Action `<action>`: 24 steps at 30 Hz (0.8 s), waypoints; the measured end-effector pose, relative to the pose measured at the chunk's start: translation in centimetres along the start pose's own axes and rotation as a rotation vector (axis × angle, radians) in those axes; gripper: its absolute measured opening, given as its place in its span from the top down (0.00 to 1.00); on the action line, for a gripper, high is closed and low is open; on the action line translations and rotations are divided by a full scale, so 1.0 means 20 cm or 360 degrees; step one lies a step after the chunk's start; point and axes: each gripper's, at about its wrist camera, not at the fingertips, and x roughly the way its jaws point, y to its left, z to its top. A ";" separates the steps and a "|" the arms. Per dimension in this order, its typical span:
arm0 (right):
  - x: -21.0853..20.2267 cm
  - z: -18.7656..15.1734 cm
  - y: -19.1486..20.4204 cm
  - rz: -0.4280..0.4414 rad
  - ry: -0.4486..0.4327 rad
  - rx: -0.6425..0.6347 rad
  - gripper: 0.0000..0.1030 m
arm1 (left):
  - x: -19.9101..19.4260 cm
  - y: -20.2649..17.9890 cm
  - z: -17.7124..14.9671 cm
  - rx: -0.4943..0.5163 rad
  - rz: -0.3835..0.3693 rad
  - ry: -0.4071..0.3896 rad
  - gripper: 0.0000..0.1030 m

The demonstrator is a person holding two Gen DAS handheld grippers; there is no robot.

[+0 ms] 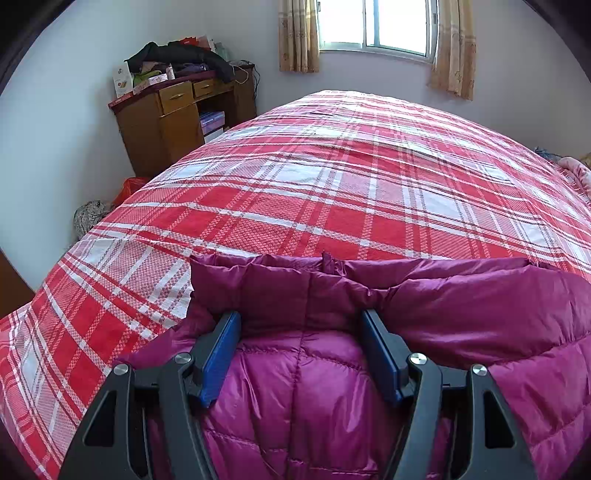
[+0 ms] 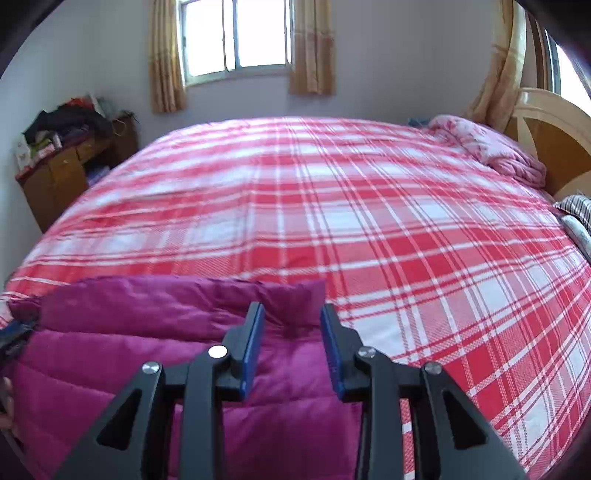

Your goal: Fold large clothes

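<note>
Closest to the left wrist camera are the two black fingers with blue pads of the left gripper (image 1: 301, 321), and they stand wide apart, released, with nothing pinched between them. Under and between them lies the magenta quilted down jacket (image 1: 295, 387), spread on the near edge of the bed with the red and white plaid cover (image 1: 332, 192). A darker purple band of the jacket (image 1: 258, 284), probably a folded-over edge or the collar part, runs across just in front of the finger tips, and I think the fingers are opened this wide so that they can take this thick, puffy edge. The bed gives a broad flat place, which a large garment needs for folding. Far behind, a brown wooden cabinet (image 1: 173, 122) piled with clothes stands against the wall, beside a window with beige curtains (image 1: 376, 26). From the right wrist camera, the right gripper (image 2: 292, 319) is also released, its fingers less wide apart, and they hover over the right end of the same purple band (image 2: 184, 299), close to the jacket's corner (image 2: 314, 291). Both grippers so seem placed at the two ends of one edge, probably to lift it evenly. A crumpled pink blanket (image 2: 487, 147) lies far away near the headboard.
</note>
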 end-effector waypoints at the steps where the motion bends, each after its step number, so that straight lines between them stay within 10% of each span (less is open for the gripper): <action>1: -0.05 0.01 0.05 0.0058 -0.0011 -0.0007 0.66 | 0.00 0.00 0.00 0.0004 0.0006 0.0000 0.34; 7: -0.06 -0.09 0.40 0.0382 0.0126 -0.0099 0.66 | -0.01 -0.01 0.00 0.0010 0.0041 -0.0006 0.34; 18: 0.11 -0.29 0.50 0.0278 0.0125 -0.0299 0.68 | -0.02 -0.01 -0.01 0.0025 0.0075 -0.0002 0.34; 24: 0.10 -0.29 0.47 0.0317 0.0123 -0.0251 0.68 | -0.29 0.20 -0.08 -0.0097 -0.0282 -0.0002 0.34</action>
